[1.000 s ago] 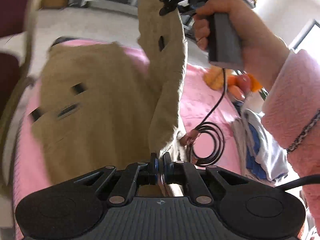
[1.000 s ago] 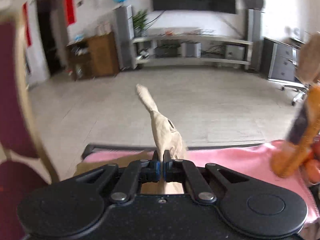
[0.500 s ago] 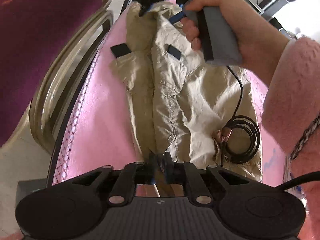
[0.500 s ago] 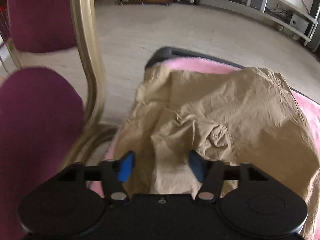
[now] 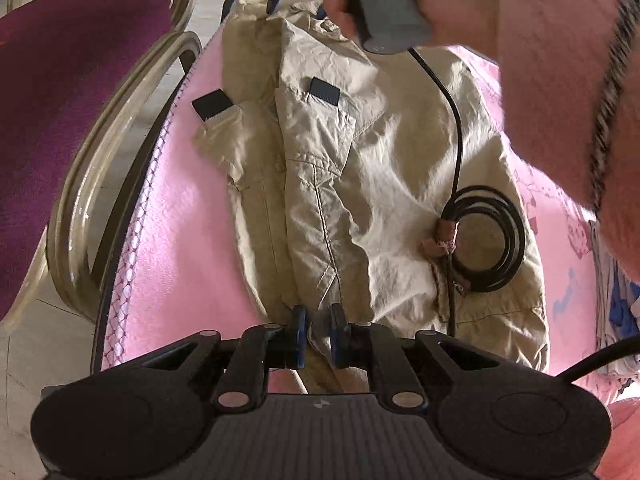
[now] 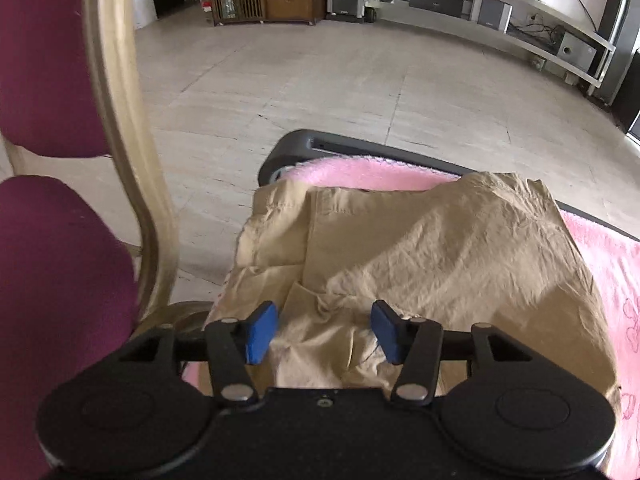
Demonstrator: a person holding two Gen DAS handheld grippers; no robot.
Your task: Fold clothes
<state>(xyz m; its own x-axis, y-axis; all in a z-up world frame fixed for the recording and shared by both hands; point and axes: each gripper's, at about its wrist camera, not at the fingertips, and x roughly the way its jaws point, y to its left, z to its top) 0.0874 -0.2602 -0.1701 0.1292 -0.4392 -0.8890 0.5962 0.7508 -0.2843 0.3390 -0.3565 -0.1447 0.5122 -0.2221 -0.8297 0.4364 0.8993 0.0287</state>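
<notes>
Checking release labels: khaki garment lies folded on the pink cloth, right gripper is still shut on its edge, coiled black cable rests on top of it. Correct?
One thing is off: the right gripper is open, its blue pads spread apart above the khaki garment and gripping nothing, as the right wrist view shows. The garment does lie folded on the pink cloth, with the coiled black cable on top.

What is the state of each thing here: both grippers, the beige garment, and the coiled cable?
Left gripper: slightly open, fabric between its pads.
Right gripper: wide open, above the cloth.
Beige garment: folded over itself, wrinkled, lying on the pink cover.
Black cable: coiled, resting on the garment.
</notes>
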